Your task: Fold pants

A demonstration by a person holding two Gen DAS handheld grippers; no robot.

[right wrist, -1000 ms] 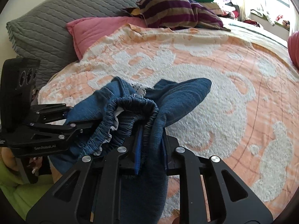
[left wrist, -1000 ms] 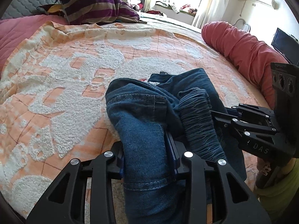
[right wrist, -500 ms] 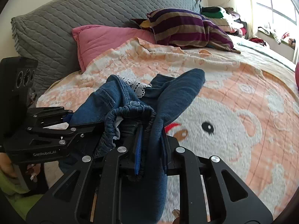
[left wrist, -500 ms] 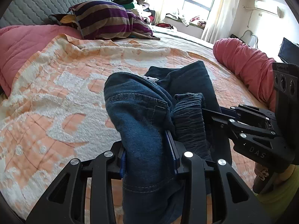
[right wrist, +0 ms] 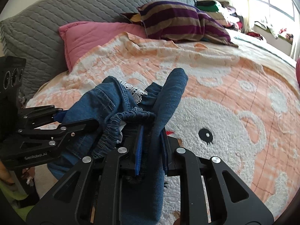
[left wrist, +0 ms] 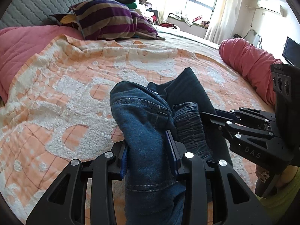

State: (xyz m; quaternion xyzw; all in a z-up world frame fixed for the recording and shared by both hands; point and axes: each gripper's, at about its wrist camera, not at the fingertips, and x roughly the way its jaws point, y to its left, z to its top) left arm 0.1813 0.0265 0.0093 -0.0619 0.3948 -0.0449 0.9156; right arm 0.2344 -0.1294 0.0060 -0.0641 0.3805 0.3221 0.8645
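Observation:
The blue denim pants (left wrist: 142, 116) are bunched up and held above the peach-and-white bear blanket (left wrist: 75, 86). My left gripper (left wrist: 147, 146) is shut on a thick fold of denim with a stitched hem hanging below the jaws. In the right wrist view my right gripper (right wrist: 151, 138) is shut on a thinner fold beside the gathered elastic waistband (right wrist: 120, 123); white lace trim (right wrist: 135, 91) shows on the pants (right wrist: 168, 93). The two grippers sit close together, each visible in the other's view: the right gripper (left wrist: 210, 115) at the right, the left gripper (right wrist: 75, 119) at the left.
A striped purple pillow (left wrist: 108, 22), a pink pillow (right wrist: 93, 35) and a grey quilted headboard (right wrist: 65, 13) lie at the far end of the bed. A rolled red blanket (left wrist: 247, 60) lines the right edge. A window (left wrist: 198, 0) and clutter stand beyond.
Both grippers have carried the pants across the blanket toward the pillow end; the pink pillow and the bear's face have come into view. Both grips look the same.

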